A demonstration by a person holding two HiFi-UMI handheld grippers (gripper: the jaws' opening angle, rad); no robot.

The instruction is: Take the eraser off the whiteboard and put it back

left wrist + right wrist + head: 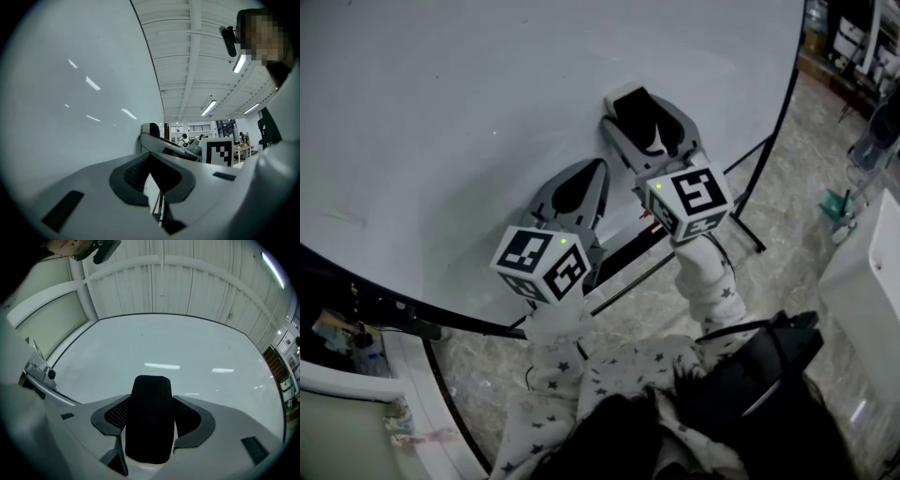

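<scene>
The eraser [635,106], black felt on a white back, sits between the jaws of my right gripper [643,120], which is shut on it. It is held close against the big white whiteboard [487,112]; I cannot tell whether it touches. In the right gripper view the eraser [150,423] stands upright between the pads, felt side to the camera, with the whiteboard [178,348] beyond. My left gripper [589,176] hovers just below and left of it, shut and empty, near the board's lower part. From the left gripper [151,171], the eraser [151,129] shows ahead.
The whiteboard's black frame and stand legs [752,202] run across the marble floor on the right. A white cabinet [872,272] and a green item [836,204] stand at far right. A black bag [750,370] lies on the person's lap. A metal clamp [40,376] holds the board's left edge.
</scene>
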